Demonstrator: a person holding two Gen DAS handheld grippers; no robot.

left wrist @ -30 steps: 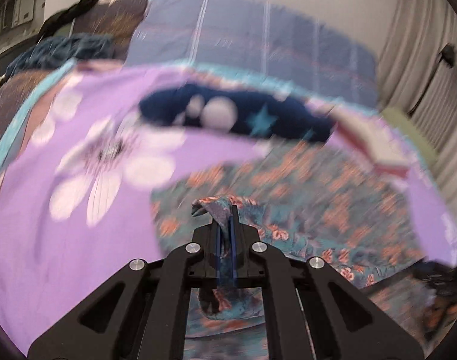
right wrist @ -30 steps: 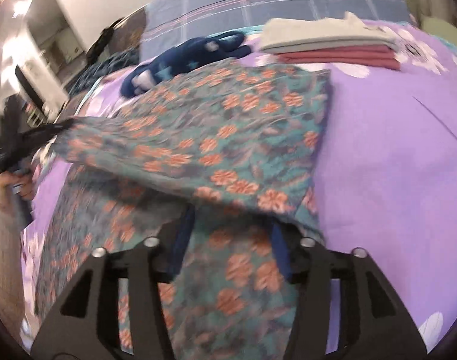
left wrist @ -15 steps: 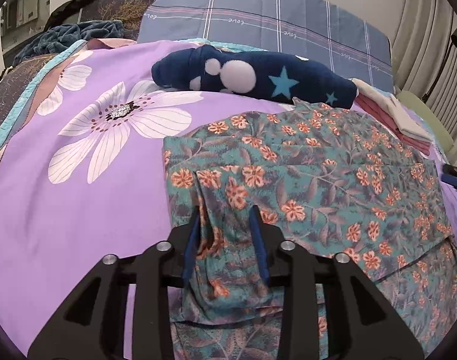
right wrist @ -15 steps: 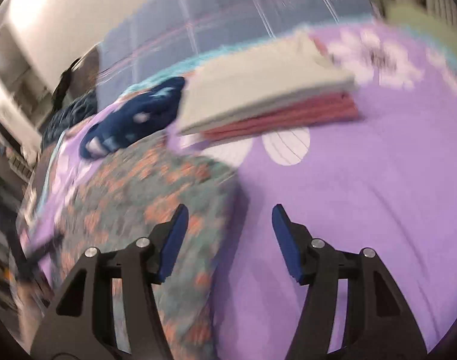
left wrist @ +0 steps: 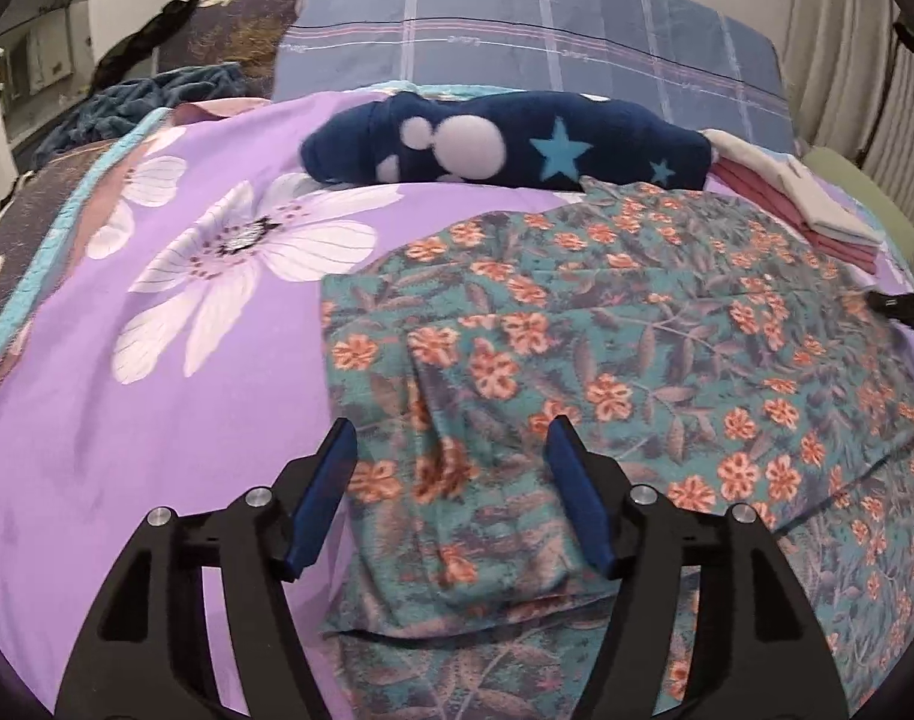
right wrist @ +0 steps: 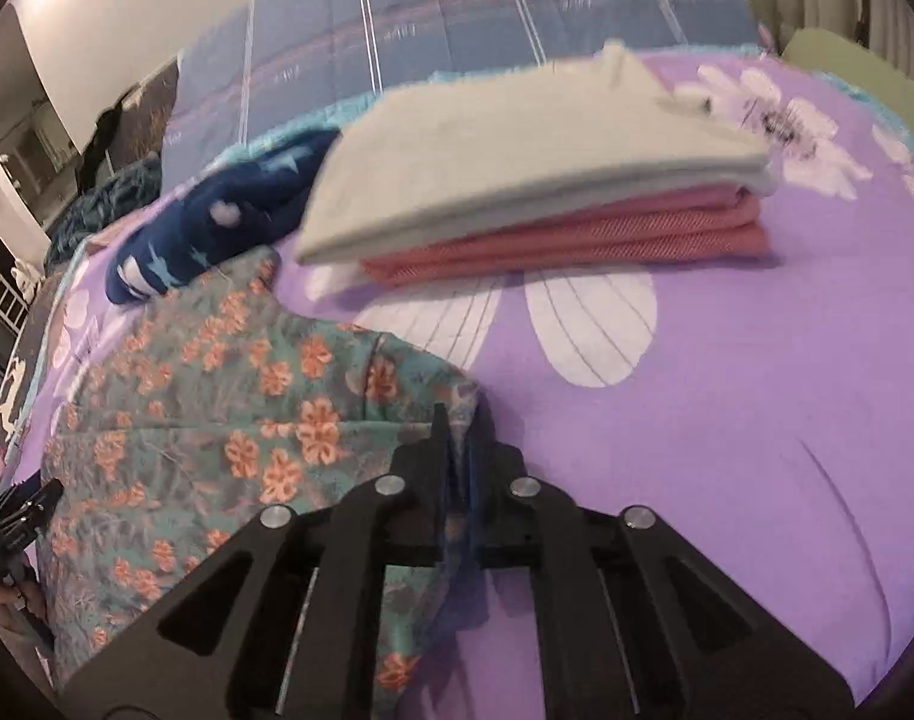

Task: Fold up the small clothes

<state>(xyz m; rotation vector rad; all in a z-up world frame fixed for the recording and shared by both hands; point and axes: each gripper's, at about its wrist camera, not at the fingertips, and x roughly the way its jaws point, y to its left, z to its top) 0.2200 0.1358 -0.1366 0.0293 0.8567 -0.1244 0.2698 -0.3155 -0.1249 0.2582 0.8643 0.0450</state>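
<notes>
A teal garment with orange flowers [left wrist: 607,330] lies spread on the purple bedspread [left wrist: 157,420], its near left part folded over. My left gripper [left wrist: 451,468] hovers over that fold with its jaws opening; the cloth lies between the blue pads [left wrist: 331,480] and they do not press on it. In the right wrist view the garment [right wrist: 217,396] fills the left side. My right gripper [right wrist: 463,438] is at its right edge, closing, with the edge of the cloth pinched between its fingers.
A navy fleece with stars and white dots [left wrist: 517,144] lies behind the garment. A folded stack, cream on pink [right wrist: 517,180], sits at the back right. A plaid pillow [left wrist: 517,30] lines the head of the bed. Bare bedspread [right wrist: 727,390] lies to the right.
The left gripper has let go of the bunched cloth and its jaws have spread; the garment now lies flat. The right gripper swung to the garment's right edge and closed on it.
</notes>
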